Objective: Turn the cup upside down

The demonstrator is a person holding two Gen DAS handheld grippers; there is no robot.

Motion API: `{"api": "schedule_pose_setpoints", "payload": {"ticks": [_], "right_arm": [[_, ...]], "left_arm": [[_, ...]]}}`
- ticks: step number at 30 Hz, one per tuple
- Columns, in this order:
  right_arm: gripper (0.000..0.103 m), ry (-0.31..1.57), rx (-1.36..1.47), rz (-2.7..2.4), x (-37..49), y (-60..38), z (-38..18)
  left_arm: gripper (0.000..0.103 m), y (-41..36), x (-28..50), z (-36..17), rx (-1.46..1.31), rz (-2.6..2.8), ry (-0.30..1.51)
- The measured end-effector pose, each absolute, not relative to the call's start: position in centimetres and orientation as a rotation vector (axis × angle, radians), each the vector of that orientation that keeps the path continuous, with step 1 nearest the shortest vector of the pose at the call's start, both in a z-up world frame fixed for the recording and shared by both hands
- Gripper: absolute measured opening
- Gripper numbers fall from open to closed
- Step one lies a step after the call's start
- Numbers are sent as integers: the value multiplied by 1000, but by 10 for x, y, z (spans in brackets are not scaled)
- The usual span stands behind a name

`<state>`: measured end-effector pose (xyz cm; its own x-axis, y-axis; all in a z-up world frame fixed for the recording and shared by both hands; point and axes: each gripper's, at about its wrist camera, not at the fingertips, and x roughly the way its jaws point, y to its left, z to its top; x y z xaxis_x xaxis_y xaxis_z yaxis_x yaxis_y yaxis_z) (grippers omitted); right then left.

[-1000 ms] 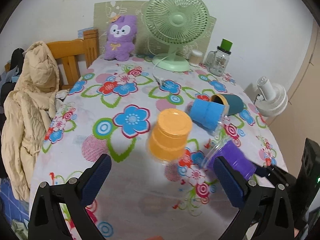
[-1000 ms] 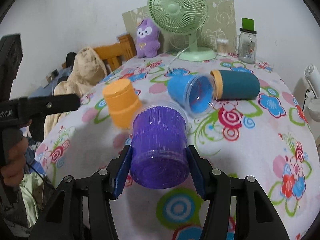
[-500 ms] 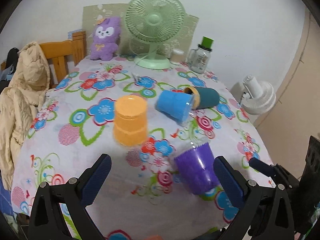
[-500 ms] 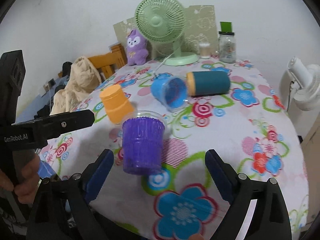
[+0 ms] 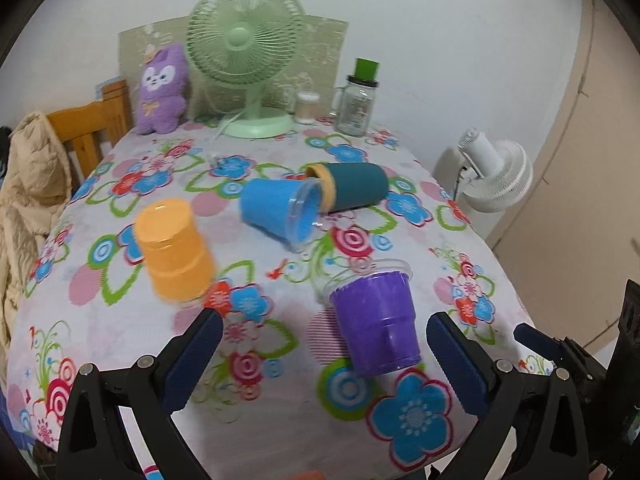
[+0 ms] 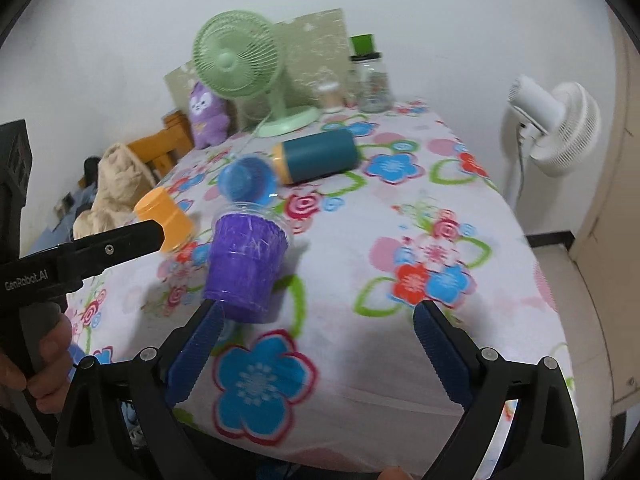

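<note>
A purple cup (image 5: 374,320) stands upside down on the flowered tablecloth near the front edge, clear rim on the cloth; it also shows in the right wrist view (image 6: 244,264). An orange cup (image 5: 172,250) stands upside down to its left. A blue cup (image 5: 280,212) and a teal cup (image 5: 352,186) lie on their sides behind. My left gripper (image 5: 320,364) is open and empty, just in front of the purple cup. My right gripper (image 6: 316,360) is open and empty, drawn back to the cup's right.
A green desk fan (image 5: 248,48), a purple plush toy (image 5: 162,88), a small jar (image 5: 306,106) and a glass jar with green lid (image 5: 358,100) stand at the back. A wooden chair with a beige jacket (image 5: 28,184) is left; a white fan (image 5: 496,172) is right.
My right gripper let go of the purple cup, leaving it upside down on the cloth, then opened and pulled back to the right. My left gripper drew back towards the front edge.
</note>
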<state>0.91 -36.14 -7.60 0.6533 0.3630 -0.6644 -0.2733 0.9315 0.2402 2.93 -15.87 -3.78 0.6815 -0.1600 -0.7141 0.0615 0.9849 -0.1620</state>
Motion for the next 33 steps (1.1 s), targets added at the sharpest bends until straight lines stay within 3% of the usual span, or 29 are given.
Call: {"api": "schedule_pose_setpoints", "payload": {"ticks": [19, 23, 27, 29, 33], "right_arm": [[97, 800, 263, 209, -4, -441, -97], [97, 801, 262, 205, -5, -442, -97], [97, 801, 257, 210, -3, -439, -97], [97, 802, 253, 214, -3, -437, -97], [97, 805, 250, 215, -2, -436, -99]], "left_arm": [[103, -241, 59, -88, -5, -327, 893], [93, -235, 63, -98, -33, -320, 921], [90, -230, 62, -105, -30, -320, 941], [80, -228, 63, -108, -21, -321, 951], [69, -222, 66, -110, -22, -328, 972]]}}
